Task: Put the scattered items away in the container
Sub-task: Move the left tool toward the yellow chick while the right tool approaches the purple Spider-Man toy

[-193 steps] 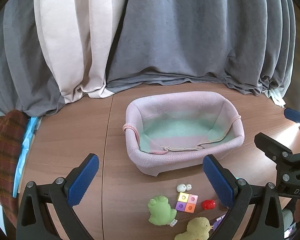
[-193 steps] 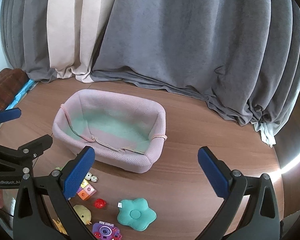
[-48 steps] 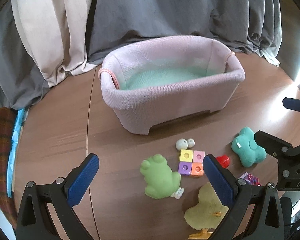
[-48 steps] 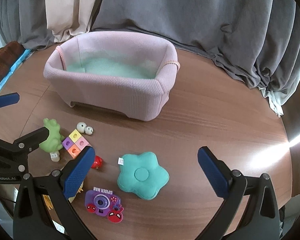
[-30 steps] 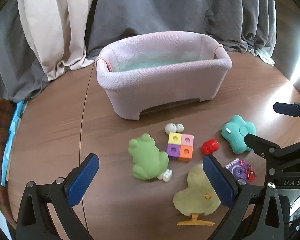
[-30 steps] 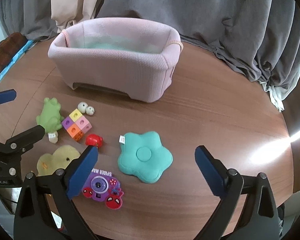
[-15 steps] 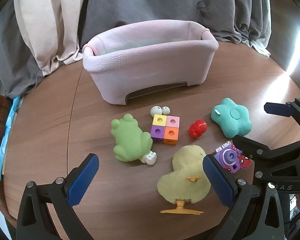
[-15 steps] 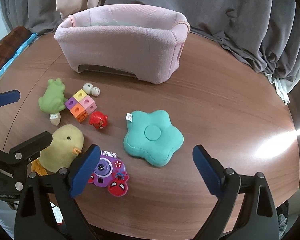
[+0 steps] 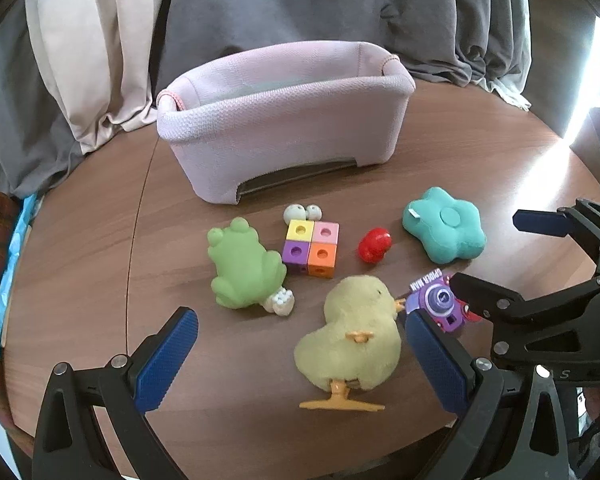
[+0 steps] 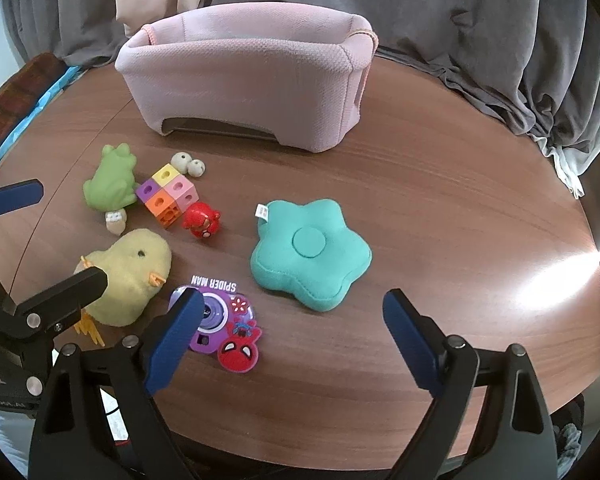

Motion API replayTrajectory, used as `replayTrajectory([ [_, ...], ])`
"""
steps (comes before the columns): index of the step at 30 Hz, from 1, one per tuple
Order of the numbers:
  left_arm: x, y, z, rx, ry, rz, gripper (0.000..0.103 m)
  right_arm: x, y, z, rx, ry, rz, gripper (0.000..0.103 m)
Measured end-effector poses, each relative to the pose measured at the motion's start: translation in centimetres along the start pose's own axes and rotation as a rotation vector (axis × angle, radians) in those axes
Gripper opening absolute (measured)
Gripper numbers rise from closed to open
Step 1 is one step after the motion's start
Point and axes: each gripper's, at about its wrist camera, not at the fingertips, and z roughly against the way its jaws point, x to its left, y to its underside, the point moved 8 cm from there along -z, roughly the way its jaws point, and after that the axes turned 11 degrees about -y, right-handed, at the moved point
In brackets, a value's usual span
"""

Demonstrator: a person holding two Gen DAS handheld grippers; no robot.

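A pink knitted basket (image 9: 284, 136) (image 10: 240, 68) stands at the back of the round wooden table. Scattered in front of it are a green frog (image 9: 242, 264), a four-colour cube block (image 9: 310, 246), a red figure (image 9: 374, 244), a teal flower cushion (image 10: 310, 252), a Spider-Man toy camera (image 10: 224, 320) and a yellow chick (image 9: 352, 344). My left gripper (image 9: 300, 356) is open over the chick, which lies just inside its right finger. My right gripper (image 10: 294, 320) is open with its jaws closing; nothing is between them and the cushion lies just ahead.
Grey and cream curtains (image 9: 100, 40) hang close behind the basket. Two small white beads (image 9: 302, 213) lie by the cube block. A plaid cloth (image 10: 16, 92) sits off the table's left edge. The table's front rim (image 10: 340, 452) runs just below my right fingers.
Both grippers have dropped toward the toys and tilted down. The chick has come in between the left fingers, and the cushion and toy camera now lie close to the right fingers, which have narrowed slightly.
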Motion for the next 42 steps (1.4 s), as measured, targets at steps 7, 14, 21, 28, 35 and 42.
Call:
replayTrajectory([
  [7, 0.2, 0.6, -0.2, 0.007, 0.006, 0.008, 0.103, 0.5, 0.8, -0.2, 0.003, -0.015, 0.007, 0.088],
  [14, -0.9, 1.0, -0.3, 0.01, 0.015, -0.013, 0.103, 0.3, 1.6, -0.5, 0.012, -0.029, -0.004, 0.083],
  [21, -0.8, 1.8, -0.7, 0.026, 0.029, -0.004, 0.102, 0.8, 2.0, -0.9, 0.021, -0.045, 0.004, 0.077],
  [28, -0.7, 2.4, -1.0, 0.033, 0.062, 0.008, 0.101, 1.4, 2.3, -1.2, 0.023, -0.066, 0.014, 0.074],
  [35, -0.5, 2.9, -0.9, 0.034, 0.09, 0.013, 0.1, 2.3, 2.4, -1.2, 0.025, -0.091, 0.033, 0.072],
  [42, -0.9, 3.0, -0.6, 0.024, 0.136, 0.005, 0.099, 2.6, 2.7, -1.1, 0.027, -0.125, 0.032, 0.072],
])
